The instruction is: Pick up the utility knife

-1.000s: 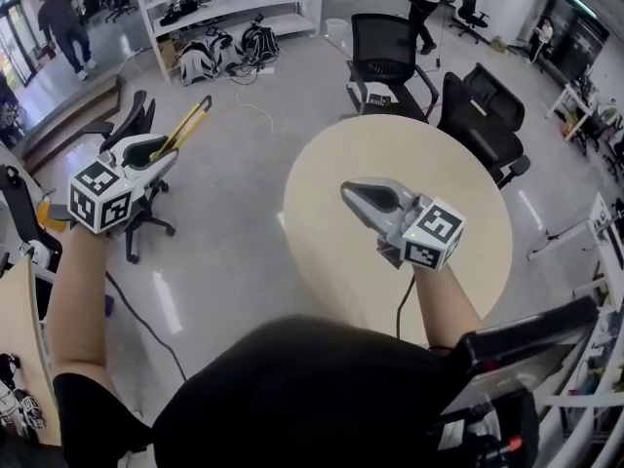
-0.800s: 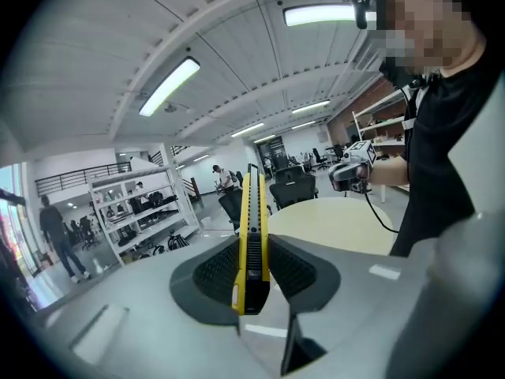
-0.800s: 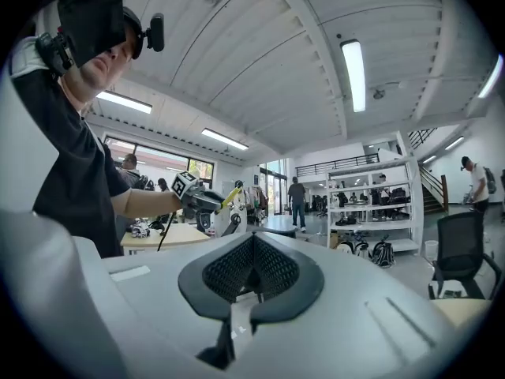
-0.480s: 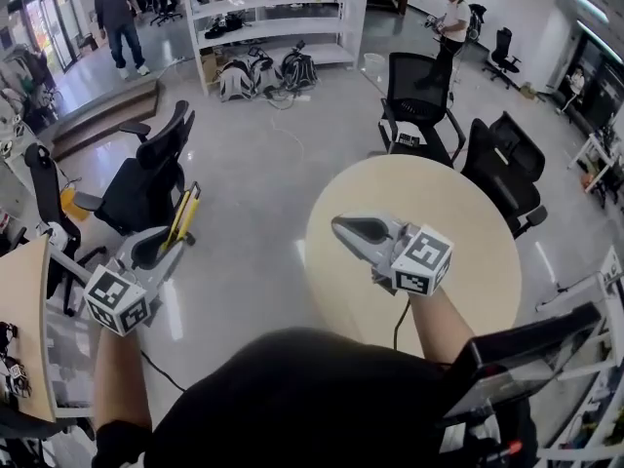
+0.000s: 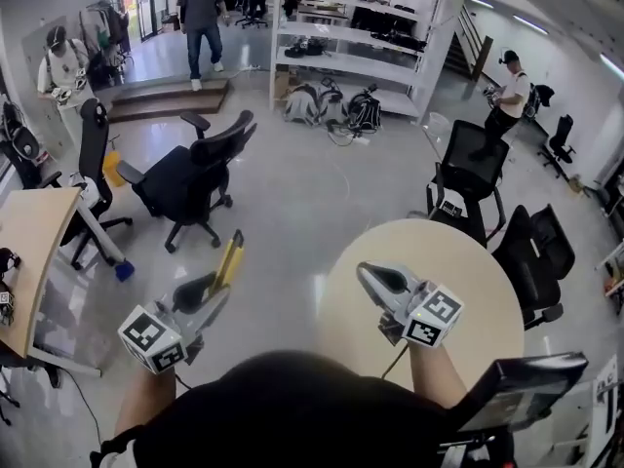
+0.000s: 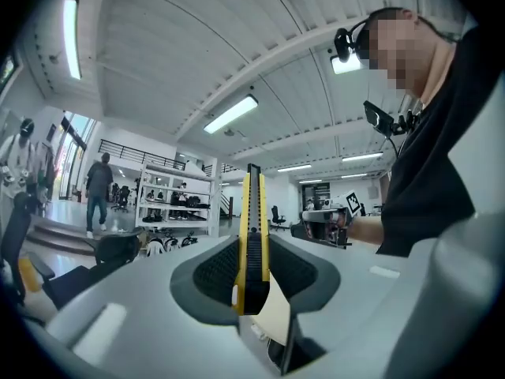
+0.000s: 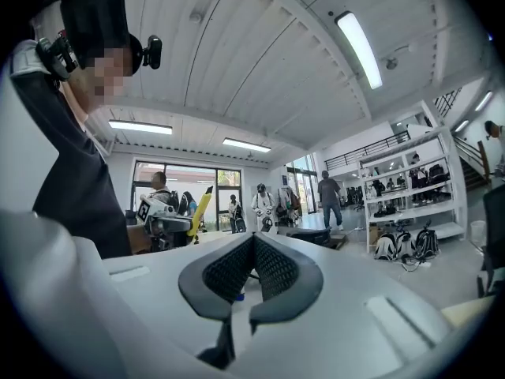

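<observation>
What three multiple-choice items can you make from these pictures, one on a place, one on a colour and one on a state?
1. The right gripper hangs over:
A) the round table
B) a black chair
C) the shelf

2. The body of the utility knife is:
A) red
B) yellow
C) green

3. The left gripper is:
A) open and empty
B) shut on the utility knife
C) shut on nothing

Key:
1 A: the head view shows it above the pale tabletop.
2 B: the yellow body stands up between the jaws.
3 B: the left gripper view shows the pads pressing on the knife's sides.
</observation>
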### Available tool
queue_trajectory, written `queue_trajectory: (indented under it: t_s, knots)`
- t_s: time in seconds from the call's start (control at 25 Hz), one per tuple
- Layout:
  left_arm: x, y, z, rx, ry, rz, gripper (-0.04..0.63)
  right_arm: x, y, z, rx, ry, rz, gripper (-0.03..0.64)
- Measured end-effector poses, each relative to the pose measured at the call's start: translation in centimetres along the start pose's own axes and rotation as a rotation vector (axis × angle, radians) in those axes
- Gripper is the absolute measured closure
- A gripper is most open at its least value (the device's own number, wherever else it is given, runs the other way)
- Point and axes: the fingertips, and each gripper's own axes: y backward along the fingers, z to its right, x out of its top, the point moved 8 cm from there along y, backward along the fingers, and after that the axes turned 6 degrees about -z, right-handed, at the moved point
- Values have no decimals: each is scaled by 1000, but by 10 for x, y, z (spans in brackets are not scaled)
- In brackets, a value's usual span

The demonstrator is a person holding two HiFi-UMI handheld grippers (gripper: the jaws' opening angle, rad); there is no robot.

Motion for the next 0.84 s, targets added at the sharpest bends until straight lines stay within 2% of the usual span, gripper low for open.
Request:
queue_trajectory:
  t_s: [0.2, 0.4, 0.84]
  knots:
    - [12, -4, -8, -18, 46, 27, 482, 0, -9, 5, 2, -1, -10, 604]
    - [20, -7, -12, -39, 28, 44, 482, 3, -14, 5, -2, 8, -23, 604]
    - [23, -5, -19, -29, 10, 72, 482, 4, -12, 8, -16, 25, -28, 604]
